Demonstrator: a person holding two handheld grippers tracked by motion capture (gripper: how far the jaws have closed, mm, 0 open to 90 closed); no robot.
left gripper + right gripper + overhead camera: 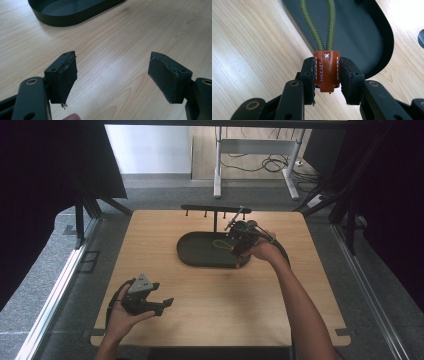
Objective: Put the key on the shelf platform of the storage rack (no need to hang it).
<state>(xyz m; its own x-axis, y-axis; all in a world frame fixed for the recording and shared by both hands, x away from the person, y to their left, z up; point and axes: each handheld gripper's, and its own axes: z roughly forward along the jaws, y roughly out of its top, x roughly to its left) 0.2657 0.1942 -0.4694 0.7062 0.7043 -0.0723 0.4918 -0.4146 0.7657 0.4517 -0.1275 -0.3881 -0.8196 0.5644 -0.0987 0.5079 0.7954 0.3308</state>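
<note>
Wooden tabletop [210, 295] lay under my work, with a black oval tray [197, 252] on its far half. Near that tray's right end my right gripper [327, 80] pinched an orange leather tab [326, 72], whose green cord loop [318, 25] ran over the tray. Well short of the tray, my left gripper [112, 75] gaped wide, holding nothing.

A brown leather tab [326, 71] with a green cord loop [317, 27] hangs above the black tray [372, 45].
</note>
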